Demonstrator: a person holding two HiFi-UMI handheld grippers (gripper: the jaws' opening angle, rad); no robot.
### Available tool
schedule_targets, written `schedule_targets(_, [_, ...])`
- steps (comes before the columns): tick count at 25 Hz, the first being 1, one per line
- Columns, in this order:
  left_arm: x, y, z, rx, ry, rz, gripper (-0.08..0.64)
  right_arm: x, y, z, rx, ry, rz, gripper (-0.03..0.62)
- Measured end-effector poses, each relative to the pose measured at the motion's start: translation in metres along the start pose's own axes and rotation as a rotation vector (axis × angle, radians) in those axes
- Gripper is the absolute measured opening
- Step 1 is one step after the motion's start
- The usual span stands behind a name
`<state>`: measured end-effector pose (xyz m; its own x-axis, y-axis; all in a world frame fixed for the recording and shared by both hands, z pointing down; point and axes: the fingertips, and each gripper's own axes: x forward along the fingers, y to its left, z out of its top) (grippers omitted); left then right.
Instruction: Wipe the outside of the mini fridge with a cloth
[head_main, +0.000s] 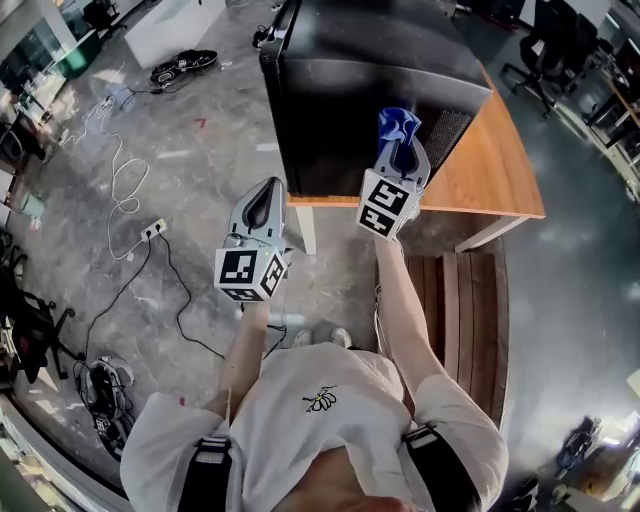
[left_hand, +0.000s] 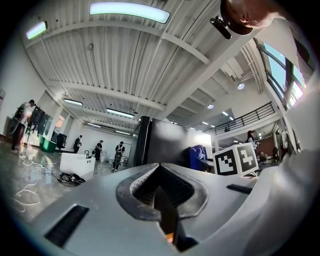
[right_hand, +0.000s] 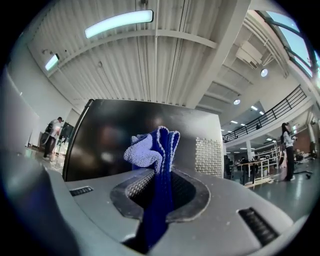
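Park the left gripper (head_main: 266, 196), jaws clenched on nothing, low at centre-left. Trust the right gripper (head_main: 402, 155), jaws grasping the bunched blue cloth (head_main: 398, 124) just right of centre. Press the loose fold flat against the black mini fridge (head_main: 370, 60) at upper centre on the wooden surface (head_main: 495, 175), then wipe in overlapping strokes.

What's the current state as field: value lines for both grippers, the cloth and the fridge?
left gripper: jaws shut, nothing between them, not on the fridge
right gripper: jaws shut on blue cloth
mini fridge: black, stands on wooden table
contact: cloth is raised in front of the fridge's dark side; cannot tell if it touches
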<state>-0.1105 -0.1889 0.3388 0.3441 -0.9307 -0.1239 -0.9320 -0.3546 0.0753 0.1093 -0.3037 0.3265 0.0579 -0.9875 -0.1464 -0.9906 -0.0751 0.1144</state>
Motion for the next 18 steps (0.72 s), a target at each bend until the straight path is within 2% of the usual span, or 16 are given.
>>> schedule_targets(4, [0.005,-0.009,-0.005,0.001,0.011,-0.016,0.005,0.003,-0.046,-0.005,0.012,0.012,-0.082,0.061])
schedule_targets(10, [0.007,-0.018,-0.01,0.004,0.014,-0.024,0.005,0.008,-0.092,-0.012,0.02,0.034,-0.152,0.061])
schedule_targets(18, [0.003,-0.022,-0.002,0.024,-0.015,-0.011,0.005,0.008,-0.118,-0.015,0.034,0.047,-0.174,0.061])
